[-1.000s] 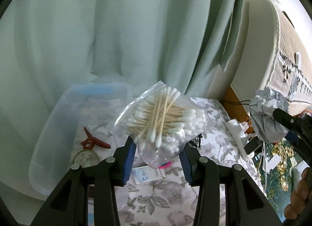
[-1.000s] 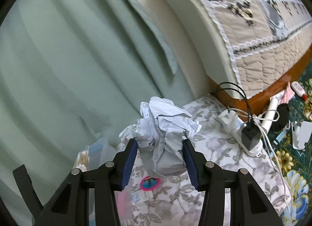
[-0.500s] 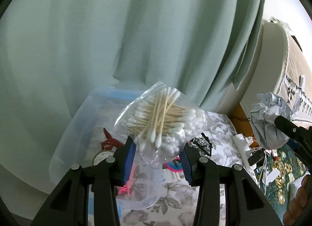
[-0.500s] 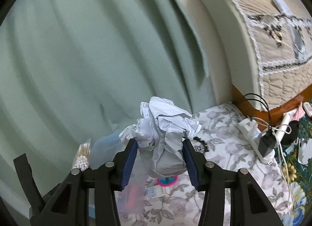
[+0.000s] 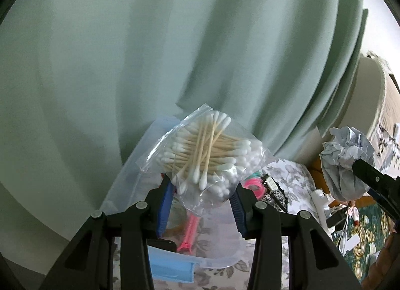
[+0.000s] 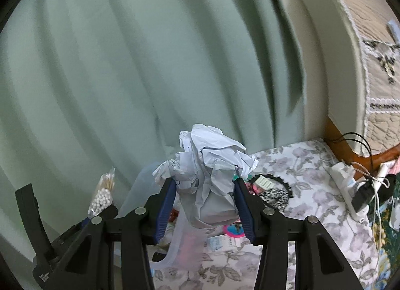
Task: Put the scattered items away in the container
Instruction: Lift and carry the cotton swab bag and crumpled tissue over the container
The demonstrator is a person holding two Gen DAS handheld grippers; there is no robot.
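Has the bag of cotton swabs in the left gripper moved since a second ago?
Yes. Held in the left gripper, the bag of cotton swabs has travelled toward the clear container, which has slid from its left to beneath it.

Left wrist view: mounted behind the left hand-held gripper (image 5: pixel 202 200), close, angled down toward a green curtain (image 5: pixel 150 52) and a clear container (image 5: pixel 130 177).
Right wrist view: behind the right hand-held gripper (image 6: pixel 205 205), same close range, same downward angle, curtain ahead.
Shared: curtain, container, floral surface (image 6: pixel 312 165), bag of cotton swabs (image 5: pixel 207 155), crumpled paper (image 6: pixel 210 165); each view catches the other gripper at its edge.
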